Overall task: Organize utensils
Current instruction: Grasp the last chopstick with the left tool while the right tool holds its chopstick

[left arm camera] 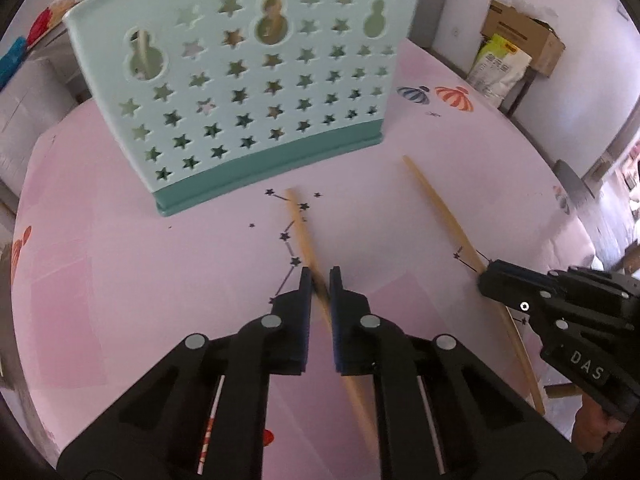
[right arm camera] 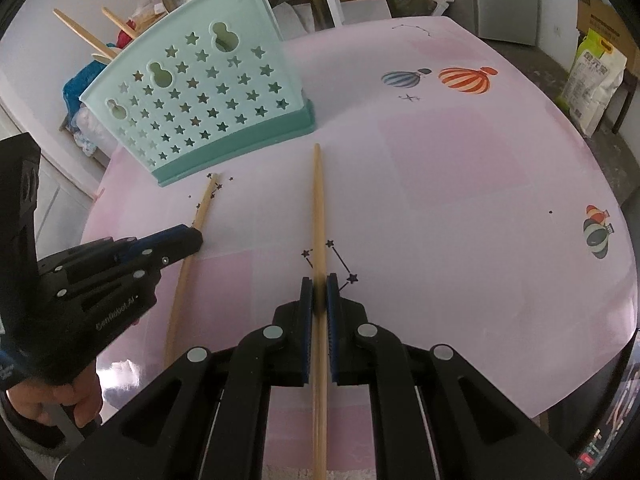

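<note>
The left gripper [left arm camera: 320,276] is low over the near part of the pink table [left arm camera: 120,264]. Its fingers are a little apart, with one chopstick [left arm camera: 302,232] running between them at a slant. I cannot tell if the pads press on it. This stick points toward the rack [left arm camera: 248,92], and its far tip is just in front of the rack's base.

The right gripper [right arm camera: 319,286] is beside it, nearer the table's right edge. Its fingers are almost closed and squeeze the second chopstick [right arm camera: 318,200] on both sides. This stick lies straight along the fingers.

The green rack with star holes stands upright by the far left edge. Two more sticks [right arm camera: 86,38] poke out of its top.
</note>
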Action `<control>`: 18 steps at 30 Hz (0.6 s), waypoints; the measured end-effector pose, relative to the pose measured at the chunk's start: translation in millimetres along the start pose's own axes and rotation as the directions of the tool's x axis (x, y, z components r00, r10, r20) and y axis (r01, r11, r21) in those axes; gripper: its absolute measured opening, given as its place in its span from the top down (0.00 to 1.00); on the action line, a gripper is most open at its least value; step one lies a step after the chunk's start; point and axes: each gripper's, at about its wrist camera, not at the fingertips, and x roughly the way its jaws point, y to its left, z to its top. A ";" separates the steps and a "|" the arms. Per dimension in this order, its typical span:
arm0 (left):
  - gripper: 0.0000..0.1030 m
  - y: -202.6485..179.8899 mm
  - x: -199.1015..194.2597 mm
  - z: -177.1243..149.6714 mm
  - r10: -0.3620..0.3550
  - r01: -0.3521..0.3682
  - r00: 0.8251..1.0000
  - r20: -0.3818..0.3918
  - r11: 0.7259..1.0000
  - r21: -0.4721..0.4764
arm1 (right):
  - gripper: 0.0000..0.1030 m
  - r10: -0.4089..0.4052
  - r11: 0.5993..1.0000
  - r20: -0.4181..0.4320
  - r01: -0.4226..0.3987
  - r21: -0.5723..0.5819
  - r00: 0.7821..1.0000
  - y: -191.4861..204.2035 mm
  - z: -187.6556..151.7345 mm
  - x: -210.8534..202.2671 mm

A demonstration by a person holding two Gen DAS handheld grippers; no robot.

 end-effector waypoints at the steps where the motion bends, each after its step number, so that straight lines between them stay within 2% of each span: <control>1: 0.96 3.9 -0.6 -0.2 0.007 -0.007 1.000 -0.004 1.000 -0.009 | 0.93 0.003 1.000 0.001 -0.003 0.001 1.000 -0.6 -0.7 -0.7; 6: 0.96 31.0 -12.3 -12.9 0.042 -0.043 0.999 -0.022 0.997 -0.060 | 0.93 0.025 1.000 -0.011 -0.025 0.008 1.000 -5.2 -1.2 -2.4; 9: 0.96 46.1 -16.3 -18.4 0.021 -0.023 0.999 -0.028 0.995 -0.097 | 0.92 0.043 0.999 -0.025 -0.043 -0.002 0.999 -5.6 2.7 -1.5; 11: 0.95 52.1 -16.0 -17.8 0.005 -0.009 0.999 -0.038 0.995 -0.104 | 0.83 0.056 0.998 -0.039 -0.056 -0.013 0.998 -3.7 7.0 0.3; 13: 0.83 54.1 -15.0 -14.5 0.000 -0.004 0.999 -0.044 0.996 -0.093 | 0.74 0.056 0.998 -0.042 -0.058 -0.031 0.998 1.0 12.3 2.3; 18: 0.81 57.7 -6.8 -1.9 0.018 -0.023 0.998 -0.061 0.996 -0.085 | 0.73 0.007 0.995 -0.045 -0.011 -0.096 0.999 16.0 25.1 11.9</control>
